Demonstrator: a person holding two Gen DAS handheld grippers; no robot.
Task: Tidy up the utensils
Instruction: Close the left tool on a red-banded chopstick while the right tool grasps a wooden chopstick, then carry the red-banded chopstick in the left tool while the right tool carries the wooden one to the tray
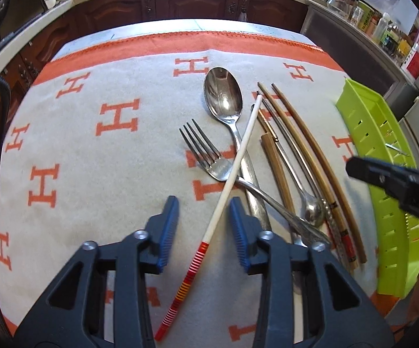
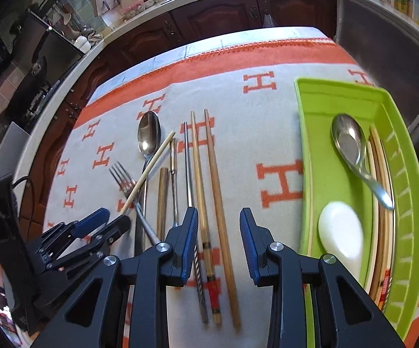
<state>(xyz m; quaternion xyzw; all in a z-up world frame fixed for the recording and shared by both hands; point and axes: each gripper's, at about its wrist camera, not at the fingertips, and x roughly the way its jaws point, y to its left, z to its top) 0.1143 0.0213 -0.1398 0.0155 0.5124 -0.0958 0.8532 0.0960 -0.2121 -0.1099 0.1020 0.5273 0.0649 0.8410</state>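
The left gripper (image 1: 203, 226) hangs with its jaws apart astride a white chopstick (image 1: 232, 179) with a red-striped end; the pads do not press it. That chopstick lies across a fork (image 1: 209, 159) and a large spoon (image 1: 224, 98) on the orange-and-grey cloth (image 1: 93, 159). Right of these lie more chopsticks. The right gripper (image 2: 218, 232) is unclenched above a wooden chopstick pair (image 2: 209, 188), gripping nothing. Farthest right, the green tray (image 2: 325, 174) holds a metal spoon (image 2: 351, 145), a white spoon (image 2: 340, 232) and chopsticks.
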